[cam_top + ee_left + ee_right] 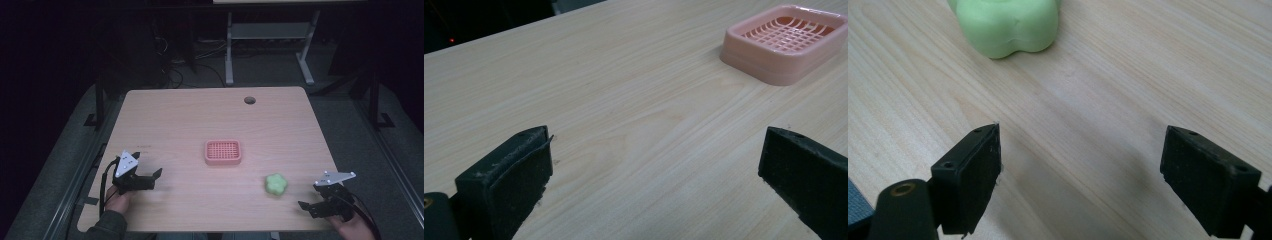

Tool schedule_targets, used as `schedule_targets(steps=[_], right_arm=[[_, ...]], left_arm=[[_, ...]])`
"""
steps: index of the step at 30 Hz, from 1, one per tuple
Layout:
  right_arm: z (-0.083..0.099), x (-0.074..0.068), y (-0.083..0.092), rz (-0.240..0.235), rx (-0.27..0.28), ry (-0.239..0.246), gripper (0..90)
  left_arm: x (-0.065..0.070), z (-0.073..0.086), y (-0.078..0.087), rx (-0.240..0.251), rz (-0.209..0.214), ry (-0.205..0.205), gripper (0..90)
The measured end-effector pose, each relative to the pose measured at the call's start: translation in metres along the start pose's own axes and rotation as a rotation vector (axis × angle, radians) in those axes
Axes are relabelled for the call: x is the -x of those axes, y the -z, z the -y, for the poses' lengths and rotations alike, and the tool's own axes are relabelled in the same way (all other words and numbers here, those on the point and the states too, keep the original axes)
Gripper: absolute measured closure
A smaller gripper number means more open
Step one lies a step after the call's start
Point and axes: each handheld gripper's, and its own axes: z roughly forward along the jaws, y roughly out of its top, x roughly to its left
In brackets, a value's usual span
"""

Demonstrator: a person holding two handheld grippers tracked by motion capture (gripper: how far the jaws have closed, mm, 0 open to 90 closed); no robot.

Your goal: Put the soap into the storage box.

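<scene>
A pink slatted soap dish (223,152) sits at the middle of the wooden table (210,115); in the left gripper view the dish (785,42) lies at the upper right. A green flower-shaped soap (276,184) rests on the table to the dish's front right, and it (1007,24) lies just beyond the right jaws. My left gripper (148,166) hovers near the front left edge, open and holding nothing (659,150). At the front right corner my right gripper (311,196) points toward the soap, open with bare wood between its jaws (1083,145).
A round cable hole (249,100) is near the table's far edge. Behind the table stand the white legs of another desk (229,50) and loose cables on a dark floor. A dark metal frame (100,100) runs along both sides of the table.
</scene>
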Motion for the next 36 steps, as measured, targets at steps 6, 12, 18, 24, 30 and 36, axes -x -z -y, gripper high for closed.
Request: schedule_targets(steps=[6,12,18,24,30,36], right_arm=[[0.000,0.000,0.000,-0.001,0.013,0.013,16.1],[-0.002,-0.003,0.000,-0.003,0.005,0.022,16.1],[-0.011,-0.009,-0.001,-0.009,-0.005,0.052,15.6],[-0.015,-0.014,-0.005,-0.013,-0.019,0.055,15.2],[-0.022,-0.017,-0.006,-0.010,-0.019,0.082,14.7],[-0.032,-0.019,-0.008,-0.005,-0.032,0.115,14.6]], left_arm=[[0.002,0.000,0.000,-0.001,0.006,-0.011,0.2],[0.002,0.000,0.000,-0.005,0.011,-0.012,0.2],[0.003,0.000,0.000,-0.002,0.015,-0.012,0.2],[0.003,0.000,0.000,-0.001,0.014,-0.012,0.2],[0.002,0.000,0.001,-0.002,0.014,-0.015,0.2],[0.002,0.000,0.001,-0.004,0.009,-0.018,0.2]])
